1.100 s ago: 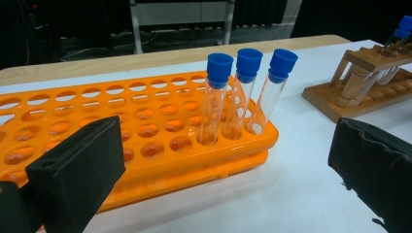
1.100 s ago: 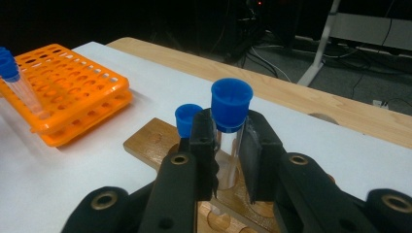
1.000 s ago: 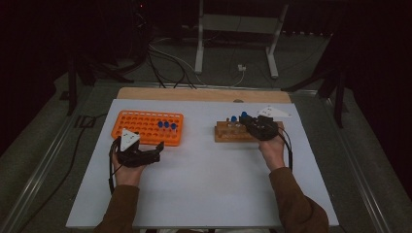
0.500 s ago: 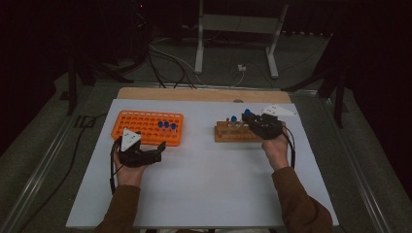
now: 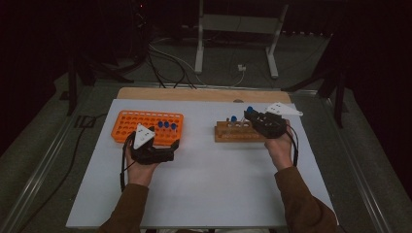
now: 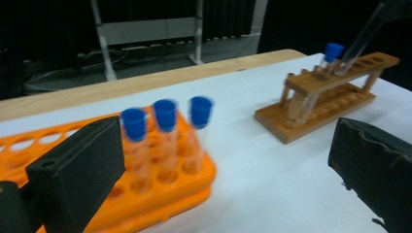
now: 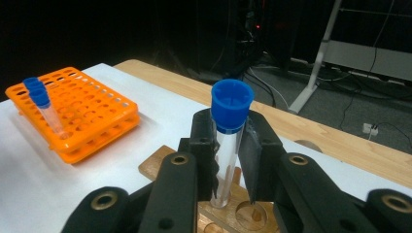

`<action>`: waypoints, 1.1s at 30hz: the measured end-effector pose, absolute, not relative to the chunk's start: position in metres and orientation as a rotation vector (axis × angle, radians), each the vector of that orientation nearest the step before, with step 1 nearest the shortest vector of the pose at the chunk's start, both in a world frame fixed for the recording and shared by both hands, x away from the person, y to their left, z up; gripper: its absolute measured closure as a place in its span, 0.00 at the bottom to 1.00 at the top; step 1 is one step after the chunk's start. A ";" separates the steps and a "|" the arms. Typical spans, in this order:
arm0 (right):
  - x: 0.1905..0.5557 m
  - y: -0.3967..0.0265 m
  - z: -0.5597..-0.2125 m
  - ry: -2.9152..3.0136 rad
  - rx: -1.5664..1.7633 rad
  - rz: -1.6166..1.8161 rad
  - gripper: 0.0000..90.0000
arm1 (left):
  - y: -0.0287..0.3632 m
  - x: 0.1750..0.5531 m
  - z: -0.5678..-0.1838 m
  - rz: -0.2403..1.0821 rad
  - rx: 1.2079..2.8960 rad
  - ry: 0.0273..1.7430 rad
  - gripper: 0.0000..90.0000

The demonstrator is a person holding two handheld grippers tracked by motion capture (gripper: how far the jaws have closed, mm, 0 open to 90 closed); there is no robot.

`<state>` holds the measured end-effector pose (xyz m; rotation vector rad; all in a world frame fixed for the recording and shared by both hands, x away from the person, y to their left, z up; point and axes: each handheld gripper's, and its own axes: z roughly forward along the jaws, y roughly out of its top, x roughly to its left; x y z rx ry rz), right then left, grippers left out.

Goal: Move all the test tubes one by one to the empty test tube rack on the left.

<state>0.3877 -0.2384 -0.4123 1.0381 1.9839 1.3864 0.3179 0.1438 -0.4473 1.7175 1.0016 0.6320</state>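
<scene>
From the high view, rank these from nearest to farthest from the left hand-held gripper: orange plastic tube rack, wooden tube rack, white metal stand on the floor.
1. Orange plastic tube rack: just beyond the left hand-held gripper, on the table's left side.
2. Wooden tube rack: across the table to the right, by the other hand.
3. White metal stand: on the floor past the table's far edge.

Tube lifted, left hand shifts
The right gripper [image 5: 253,118] raises its blue-capped clear plastic tube [image 7: 228,141] above the wooden rack [image 5: 238,132]; the left gripper [image 5: 171,149] drifts right.

Dim room, lit table, slight blur
</scene>
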 end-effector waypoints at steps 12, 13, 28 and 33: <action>0.377 -0.231 -0.408 2.016 0.998 1.413 0.85 | 0.102 0.326 -0.436 0.605 1.744 0.907 0.01; 0.376 -0.230 -0.407 2.020 0.996 1.417 0.85 | 0.099 0.326 -0.435 0.601 1.743 0.902 0.01; 0.361 -0.199 -0.407 2.112 0.908 1.474 0.85 | 0.060 0.336 -0.434 0.556 1.804 0.838 0.10; 0.357 -0.185 -0.410 2.159 0.883 1.479 0.85 | 0.050 0.335 -0.437 0.531 1.831 0.806 0.19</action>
